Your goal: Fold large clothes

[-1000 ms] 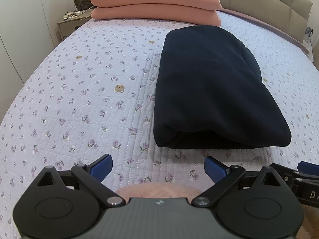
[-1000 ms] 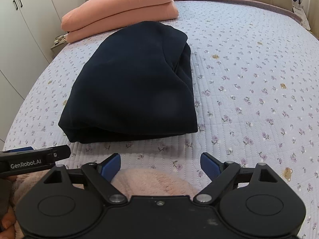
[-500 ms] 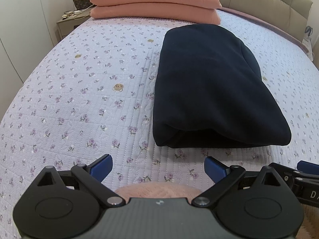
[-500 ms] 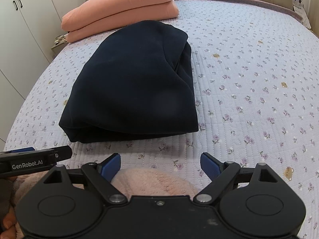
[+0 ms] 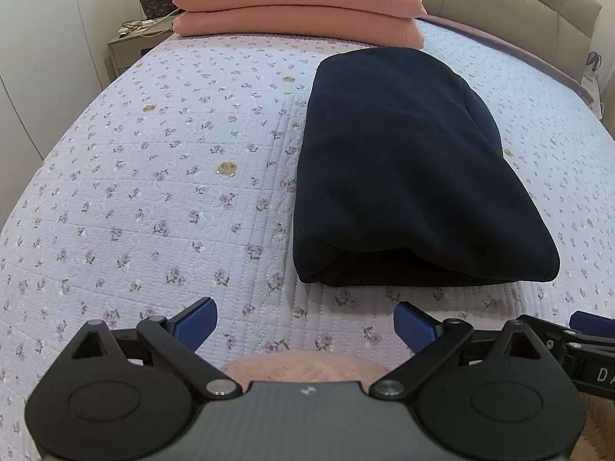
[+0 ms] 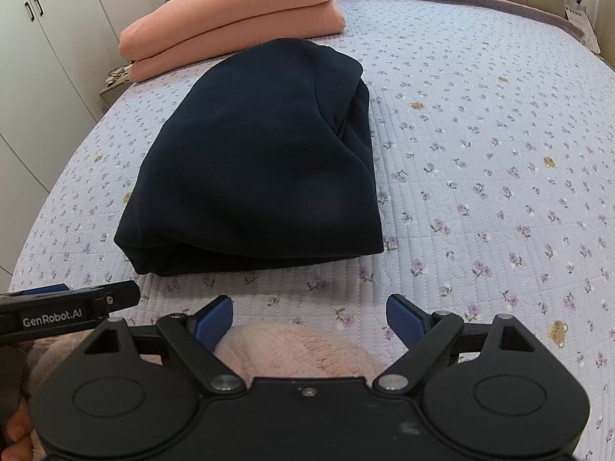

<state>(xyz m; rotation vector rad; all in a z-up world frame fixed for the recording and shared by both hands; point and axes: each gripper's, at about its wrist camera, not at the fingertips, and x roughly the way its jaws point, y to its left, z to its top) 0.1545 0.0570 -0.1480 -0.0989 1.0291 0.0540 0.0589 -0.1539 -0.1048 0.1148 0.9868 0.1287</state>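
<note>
I see a dark navy garment lying on a bed, already folded into a thick, neat rectangle with its layered edge facing me; it sits on the lilac flowered quilt, nearer the foot than the two stacked pink bedding bundles at the headboard, and apart from them. From how it lies, I judge the folding of this piece done or all but done: no sleeve or hem trails out, and what may be left is a last smoothing or moving it aside, though I cannot tell whether other clothes wait out of view. My left gripper hovers low over the quilt just short of the garment's near edge, its blue-padded fingers spread wide with nothing between them. My right gripper is held level beside it, likewise just short of the garment, fingers wide apart and holding nothing. Each camera catches the other gripper at its edge, so the two sit close side by side, both pointing along the bed toward the headboard. A fluffy pink sleeve shows under each gripper. A nightstand stands left of the bed, beside white wardrobes
</note>
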